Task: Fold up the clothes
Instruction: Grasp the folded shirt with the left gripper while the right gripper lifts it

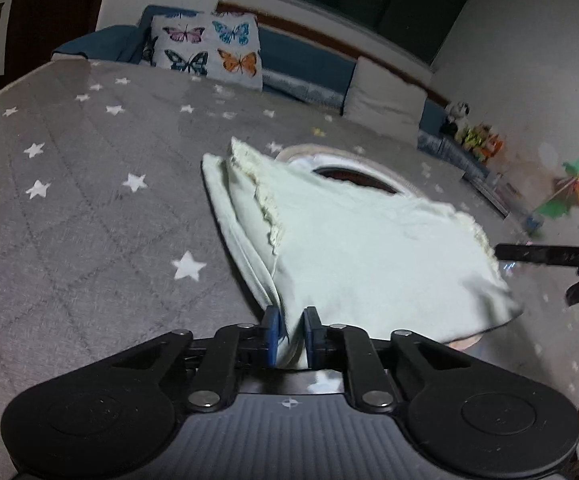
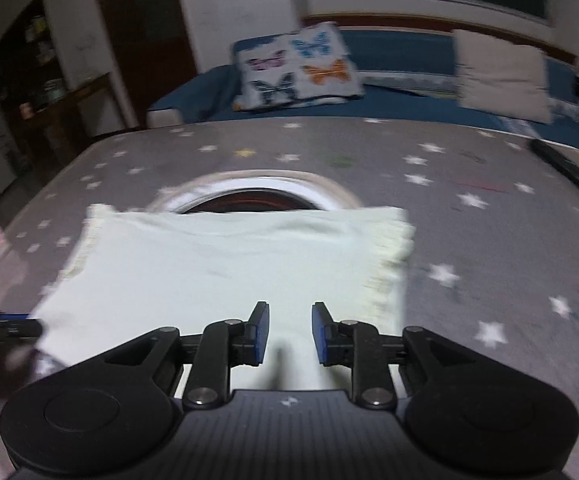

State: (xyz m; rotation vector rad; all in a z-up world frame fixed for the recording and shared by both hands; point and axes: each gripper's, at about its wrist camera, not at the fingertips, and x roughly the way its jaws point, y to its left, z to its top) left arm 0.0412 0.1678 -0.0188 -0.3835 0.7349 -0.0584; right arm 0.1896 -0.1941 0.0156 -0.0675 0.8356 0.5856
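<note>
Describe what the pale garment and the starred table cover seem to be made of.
Pale garment: soft matte woven fabric, probably cotton; it creases and has frilly lace-like trim. Starred table cover: grey quilted-looking textile with stitched diamond lines, though a slight sheen leaves it open.

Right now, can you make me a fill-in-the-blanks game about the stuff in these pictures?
1. The left gripper is pinching the pale folded ____.
2. The grey tablecloth is dotted with little ____.
3. The cushion on the blue sofa has colourful ____ printed on it.
4. The right gripper has its jaws ____, with nothing pinched between them.

Missing words: garment; stars; butterflies; open
</note>
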